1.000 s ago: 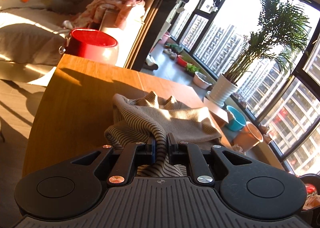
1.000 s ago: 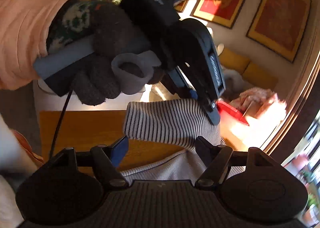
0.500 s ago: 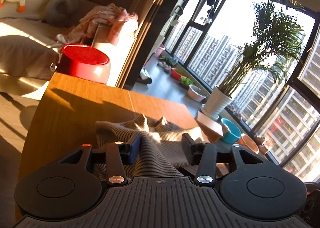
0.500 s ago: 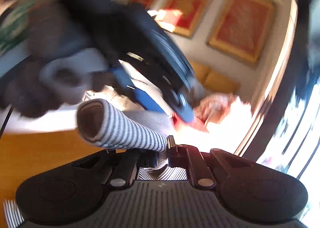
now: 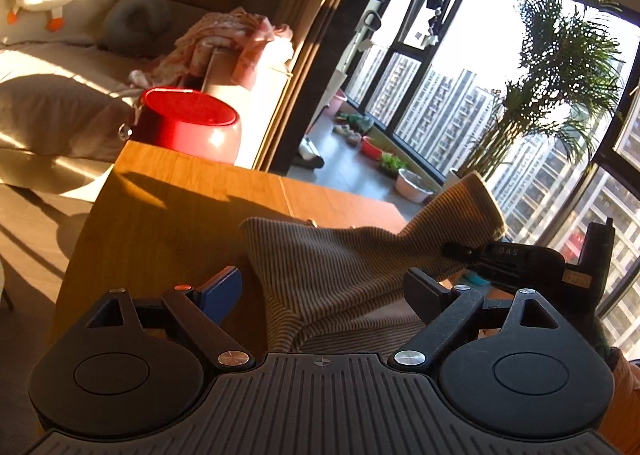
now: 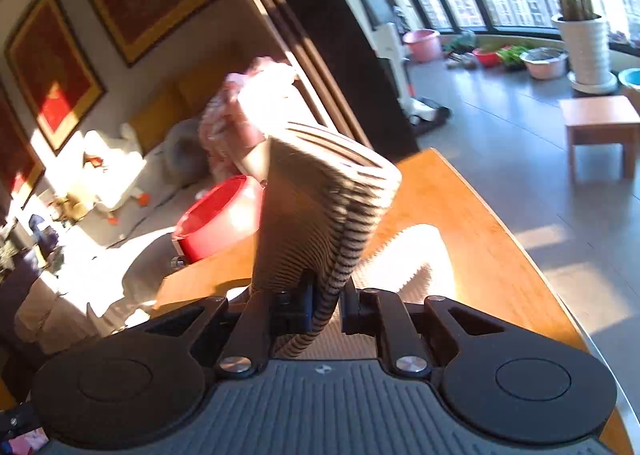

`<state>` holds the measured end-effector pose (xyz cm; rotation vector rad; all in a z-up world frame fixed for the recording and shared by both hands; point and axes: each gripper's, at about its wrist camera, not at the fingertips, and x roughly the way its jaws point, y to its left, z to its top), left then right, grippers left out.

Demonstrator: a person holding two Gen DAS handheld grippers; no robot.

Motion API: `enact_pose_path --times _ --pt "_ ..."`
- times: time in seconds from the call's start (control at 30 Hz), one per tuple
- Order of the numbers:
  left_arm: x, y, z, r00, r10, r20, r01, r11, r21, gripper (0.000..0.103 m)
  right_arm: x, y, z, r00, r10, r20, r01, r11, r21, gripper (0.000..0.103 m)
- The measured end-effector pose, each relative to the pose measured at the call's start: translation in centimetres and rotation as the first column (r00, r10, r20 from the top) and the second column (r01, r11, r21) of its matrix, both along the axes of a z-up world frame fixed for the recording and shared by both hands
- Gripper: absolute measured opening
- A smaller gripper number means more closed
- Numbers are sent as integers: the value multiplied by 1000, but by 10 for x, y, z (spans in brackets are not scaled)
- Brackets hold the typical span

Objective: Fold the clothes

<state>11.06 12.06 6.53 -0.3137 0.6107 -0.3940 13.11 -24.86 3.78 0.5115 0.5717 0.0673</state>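
The left tool (image 5: pixel 324 291) has let go and now gapes wide over the striped sweater (image 5: pixel 340 267) on the desk (image 5: pixel 168 223); the right tool (image 6: pixel 326 305) now pinches its sleeve (image 6: pixel 320 207), lifted.

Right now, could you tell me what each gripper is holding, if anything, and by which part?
The right gripper is shut on the striped sweater, pinching its sleeve just behind the cuff. The left gripper is open and holds nothing.
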Motion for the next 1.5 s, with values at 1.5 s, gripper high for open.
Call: enact_pose_path --times 1.5 --pt "30 -89 -43 991 -105 88 90 983 162 103 46 -12 0 986 142 82 -120 965 -233 18"
